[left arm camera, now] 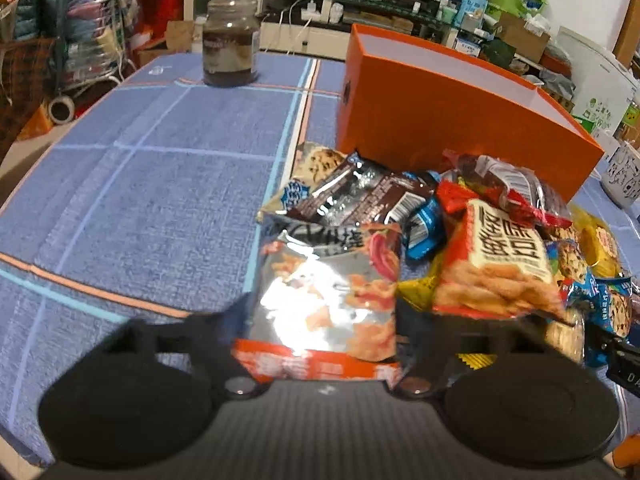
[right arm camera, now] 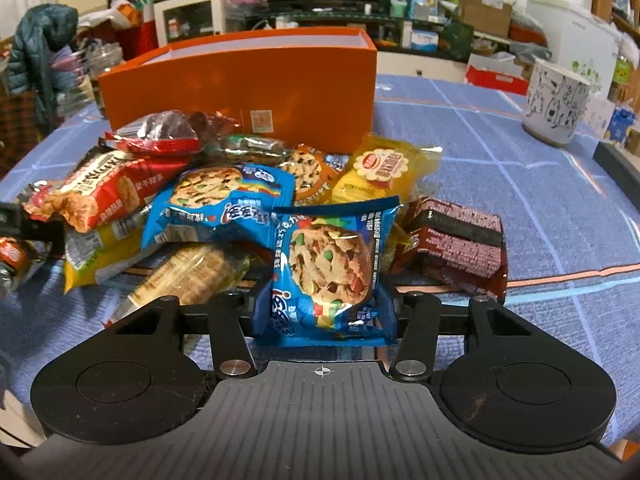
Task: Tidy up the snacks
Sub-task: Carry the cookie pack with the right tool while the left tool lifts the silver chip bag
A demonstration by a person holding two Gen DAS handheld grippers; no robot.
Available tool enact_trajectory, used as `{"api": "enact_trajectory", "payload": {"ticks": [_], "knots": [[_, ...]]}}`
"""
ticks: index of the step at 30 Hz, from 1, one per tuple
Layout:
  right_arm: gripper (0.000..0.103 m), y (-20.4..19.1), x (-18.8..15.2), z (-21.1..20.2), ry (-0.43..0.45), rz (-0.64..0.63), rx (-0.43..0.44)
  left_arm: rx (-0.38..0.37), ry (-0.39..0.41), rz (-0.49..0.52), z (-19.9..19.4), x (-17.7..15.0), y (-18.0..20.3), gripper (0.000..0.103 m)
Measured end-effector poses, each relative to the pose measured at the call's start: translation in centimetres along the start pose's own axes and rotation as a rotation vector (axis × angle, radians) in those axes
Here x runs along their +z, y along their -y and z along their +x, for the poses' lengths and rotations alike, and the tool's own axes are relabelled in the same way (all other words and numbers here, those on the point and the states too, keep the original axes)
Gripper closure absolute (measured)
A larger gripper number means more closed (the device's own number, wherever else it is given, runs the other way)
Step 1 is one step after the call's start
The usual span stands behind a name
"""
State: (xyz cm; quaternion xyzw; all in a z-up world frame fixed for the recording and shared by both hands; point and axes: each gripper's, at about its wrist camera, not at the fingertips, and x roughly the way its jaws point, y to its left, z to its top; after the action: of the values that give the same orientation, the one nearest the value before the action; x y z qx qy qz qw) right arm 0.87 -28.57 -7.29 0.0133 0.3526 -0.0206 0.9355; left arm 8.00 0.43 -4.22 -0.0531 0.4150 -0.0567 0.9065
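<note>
A silver and orange snack packet (left arm camera: 326, 280) stands between the fingers of my left gripper (left arm camera: 324, 322), which is shut on its lower part. A blue chocolate-chip cookie packet (right arm camera: 332, 264) is held upright in my right gripper (right arm camera: 324, 308), with the pads pressing on its two sides. Both packets are at the near edge of a heap of snack packets (right arm camera: 224, 196) on the blue checked tablecloth (left arm camera: 140, 208). Behind the heap stands an open orange box (right arm camera: 240, 76), also seen in the left wrist view as the orange box (left arm camera: 440, 120).
A dark glass jar (left arm camera: 230, 40) stands at the far left of the table. A white mug with drawings (right arm camera: 556, 100) stands at the far right. A brown packet (right arm camera: 456, 240) lies at the heap's right. Cluttered shelves and boxes surround the table.
</note>
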Motion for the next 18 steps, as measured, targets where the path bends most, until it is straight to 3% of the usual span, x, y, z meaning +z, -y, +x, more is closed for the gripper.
{"api": "enact_trajectory", "payload": {"ticks": [5,10,18], "knots": [[0.065,-0.3,-0.1,-0.5,0.012,-0.017,0.005,0.009,-0.001,0.051,-0.7,-0.1,0.6,0.039],[0.065,-0.5,0.0,-1.7,0.05,-0.047,-0.007,-0.029,0.037,0.055,-2.5,0.0,0.5,0.039],[0.065,-1.0,0.3,-4.2,0.138,-0.102,-0.027,-0.023,0.07,0.024,-4.3,0.0,0.1,0.039]]}}
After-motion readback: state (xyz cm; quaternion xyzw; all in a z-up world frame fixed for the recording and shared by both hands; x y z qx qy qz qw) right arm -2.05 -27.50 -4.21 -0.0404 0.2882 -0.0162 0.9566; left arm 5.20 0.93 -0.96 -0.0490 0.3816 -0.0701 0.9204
